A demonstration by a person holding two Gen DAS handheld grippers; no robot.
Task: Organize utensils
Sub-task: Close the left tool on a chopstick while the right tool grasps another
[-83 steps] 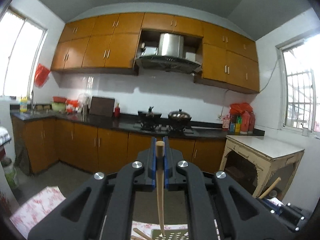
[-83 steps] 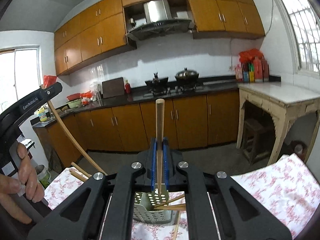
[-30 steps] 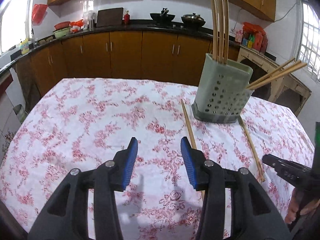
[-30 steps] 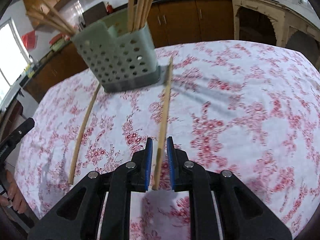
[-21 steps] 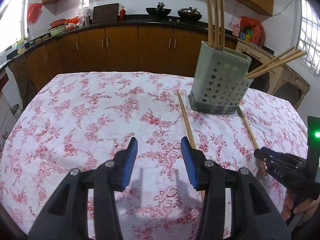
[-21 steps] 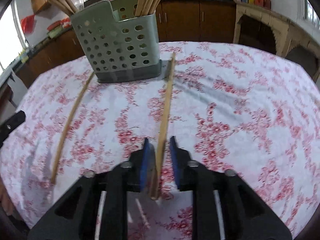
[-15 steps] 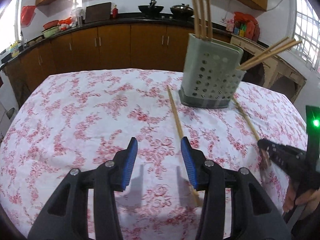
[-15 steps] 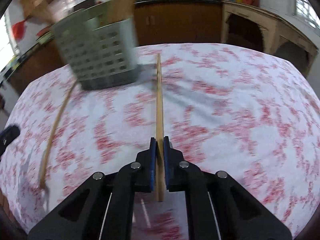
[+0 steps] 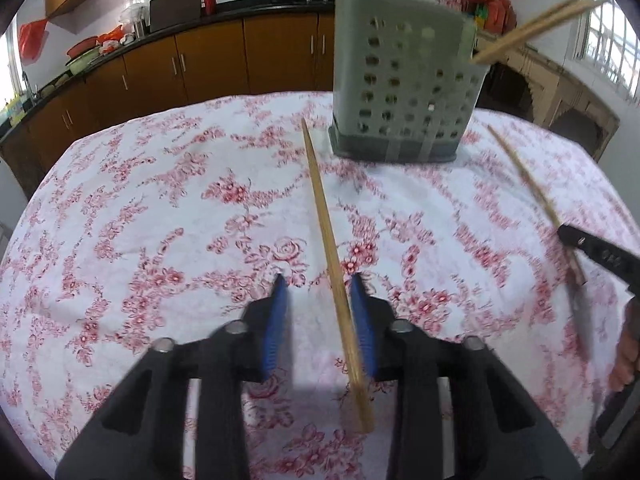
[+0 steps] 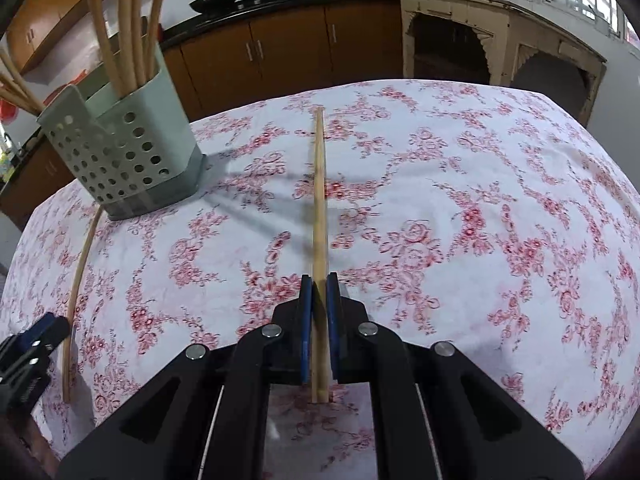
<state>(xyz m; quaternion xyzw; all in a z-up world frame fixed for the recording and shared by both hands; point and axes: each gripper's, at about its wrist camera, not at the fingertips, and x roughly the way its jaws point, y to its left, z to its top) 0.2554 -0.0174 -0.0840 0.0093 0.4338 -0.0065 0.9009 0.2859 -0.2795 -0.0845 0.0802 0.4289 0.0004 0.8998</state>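
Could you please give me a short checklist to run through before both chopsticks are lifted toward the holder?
1. Right tongs clamped on their wooden chopstick: ok.
2. Left tongs gripping the other wooden chopstick: not ok; jaws closing, stick between them, gap remains.
3. Grey perforated plastic utensil holder upright on the floral tablecloth: ok.
4. Room in the holder for two more: cannot tell.
5. Left stick centred between the pads: not ok; it lies near one pad.

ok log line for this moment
left gripper: closing around chopstick | right gripper: shut on second chopstick | holder: upright
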